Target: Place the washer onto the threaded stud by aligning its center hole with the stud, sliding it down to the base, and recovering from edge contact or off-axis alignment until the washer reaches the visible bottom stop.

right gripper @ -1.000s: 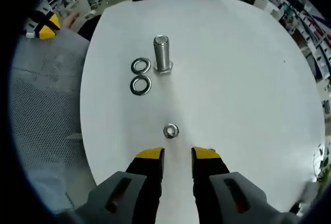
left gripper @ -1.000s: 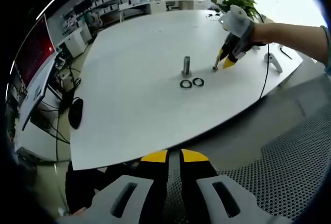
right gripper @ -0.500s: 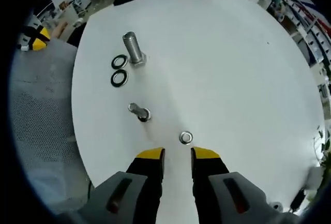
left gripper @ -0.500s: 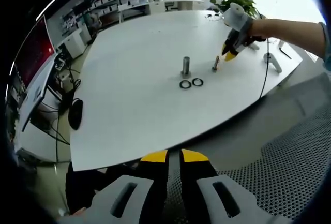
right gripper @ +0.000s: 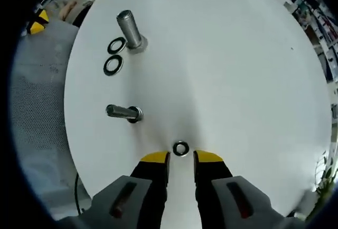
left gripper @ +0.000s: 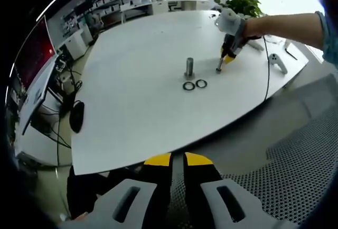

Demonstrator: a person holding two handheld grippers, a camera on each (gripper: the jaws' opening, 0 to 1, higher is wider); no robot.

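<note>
On the white table (right gripper: 237, 70) a small washer (right gripper: 180, 148) lies flat just ahead of my right gripper (right gripper: 181, 157), whose jaws stand open on either side of it. A small threaded stud (right gripper: 124, 112) stands to its left, and a larger stud (right gripper: 128, 28) stands farther off with two dark-ringed washers (right gripper: 114, 54) beside it. In the left gripper view, a hand holds the right gripper (left gripper: 227, 58) tip-down beside the small stud (left gripper: 219, 66), to the right of the larger stud (left gripper: 189, 67). My left gripper (left gripper: 177, 160) hangs off the table's near edge, jaws together and holding nothing.
A perforated grey floor (left gripper: 296, 155) lies below the table edge. A cable (left gripper: 268, 75) drapes over the table's right side, with small tools (left gripper: 278, 62) near it. Shelves and desks (left gripper: 105, 7) stand beyond the far side. The left gripper's yellow fingertips (right gripper: 37, 24) show past the table.
My right gripper has moved in on the small washer, which now sits right at its fingertips. In the left gripper view it dropped leftward toward the small stud. The left gripper has stayed still.
</note>
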